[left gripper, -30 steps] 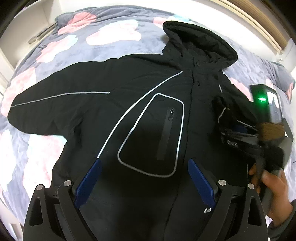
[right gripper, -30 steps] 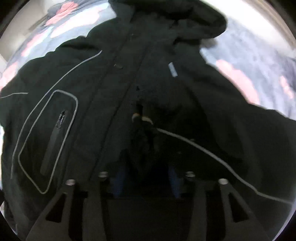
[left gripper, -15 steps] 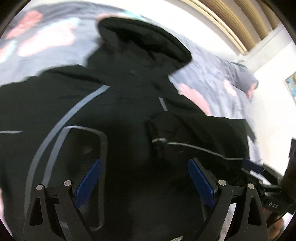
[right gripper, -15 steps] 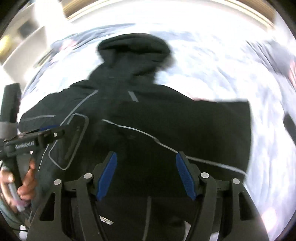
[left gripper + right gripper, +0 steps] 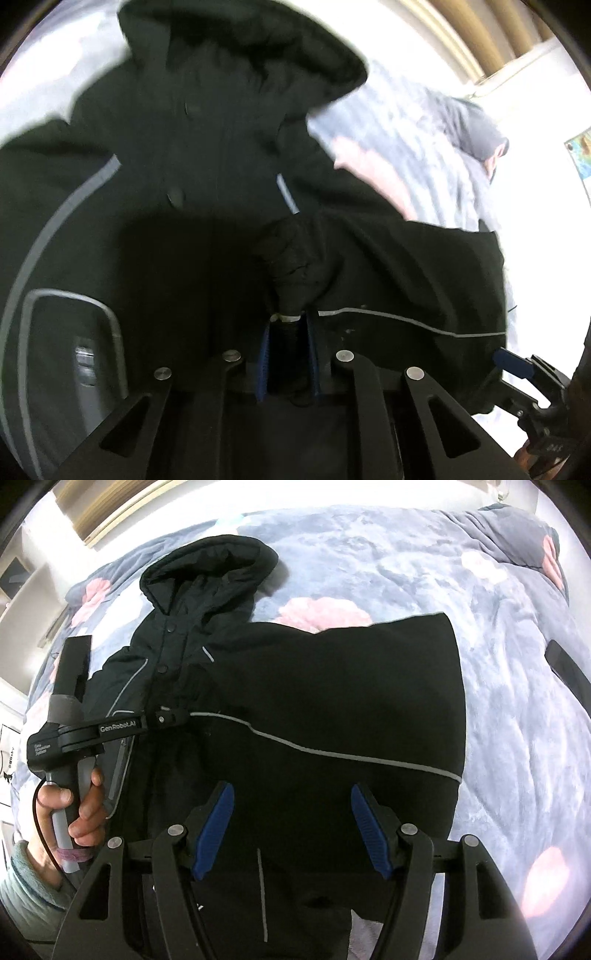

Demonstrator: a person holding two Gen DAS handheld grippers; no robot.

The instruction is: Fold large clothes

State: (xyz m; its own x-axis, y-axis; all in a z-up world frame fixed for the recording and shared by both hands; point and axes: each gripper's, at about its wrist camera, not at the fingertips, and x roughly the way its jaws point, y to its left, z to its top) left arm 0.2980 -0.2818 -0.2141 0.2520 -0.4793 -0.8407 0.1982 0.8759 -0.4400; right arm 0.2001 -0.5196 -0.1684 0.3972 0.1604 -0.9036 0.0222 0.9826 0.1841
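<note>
A large black hooded jacket (image 5: pixel 295 686) with grey piping lies front-up on the bed, hood (image 5: pixel 210 568) at the far end. Its right sleeve (image 5: pixel 351 701) is folded across the chest. My left gripper (image 5: pixel 288 328) is shut on the sleeve's cuff (image 5: pixel 291 266) over the jacket's middle; it also shows in the right wrist view (image 5: pixel 173 716), gripping the cuff end. My right gripper (image 5: pixel 291 827) is open and empty, hovering above the folded sleeve near the jacket's lower part. It shows at the lower right edge of the left wrist view (image 5: pixel 517 365).
The jacket rests on a grey-blue quilt with pink flower prints (image 5: pixel 424 572) that covers the bed. A dark flat object (image 5: pixel 569 675) lies on the quilt at the right. A wall and wooden slats (image 5: pixel 480 33) stand beyond the bed's far side.
The right gripper let go of the sleeve cuff, opened and drew back. The left gripper moved in to the right and shut on the cuff.
</note>
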